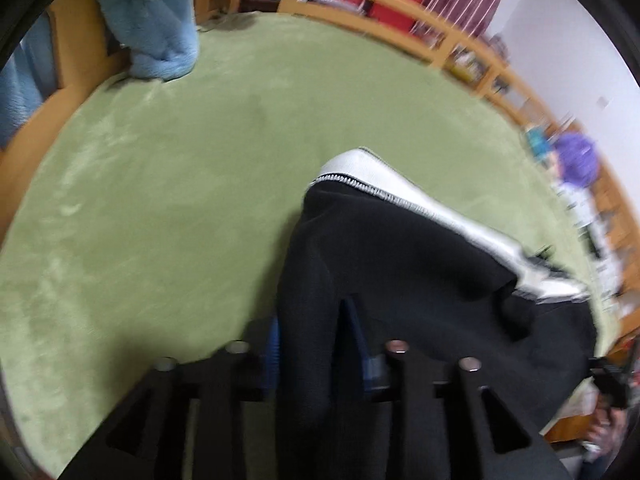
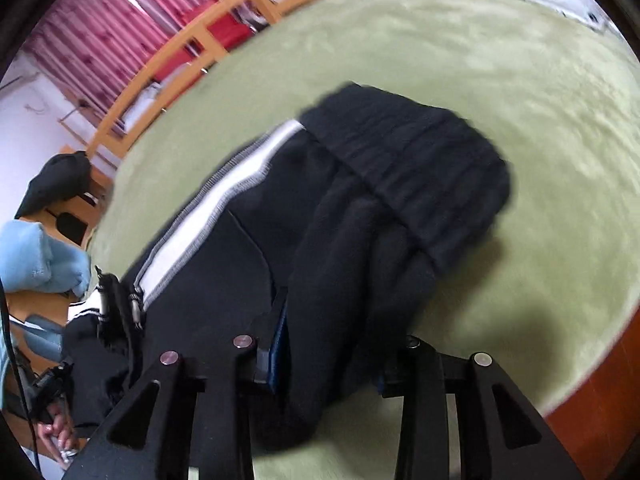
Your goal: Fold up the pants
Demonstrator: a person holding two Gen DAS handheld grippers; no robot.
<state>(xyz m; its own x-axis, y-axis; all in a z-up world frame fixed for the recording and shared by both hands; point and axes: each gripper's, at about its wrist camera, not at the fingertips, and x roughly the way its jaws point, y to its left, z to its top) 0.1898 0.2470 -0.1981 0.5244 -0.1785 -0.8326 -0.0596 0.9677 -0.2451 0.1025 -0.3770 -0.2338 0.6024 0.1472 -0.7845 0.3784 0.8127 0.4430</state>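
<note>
**Gripping both ends of soft fleece pants over the green mat**

Handling: the black pants (image 1: 400, 264) look like thick fleece, soft and limp, sagging into deep folds wherever unsupported. Probably light but bulky; fuzzy nap should resist slipping. Nothing fragile. Best holds, in my judgement: the ribbed waistband (image 2: 420, 176) or the seam beside the white side stripe (image 2: 208, 216), where the layers are firmest.

Left gripper (image 1: 316, 344): fingers closed on a bunched fold of black cloth, which passes between them and hangs forward and to the right, over the green mat (image 1: 160, 200).

Right gripper (image 2: 332, 344): clamped on a thick wad of the fabric; waistband draped just ahead on the mat.

Motion blur in both views. Blue plush blanket (image 1: 156, 28) lies well apart at the far edge.
</note>
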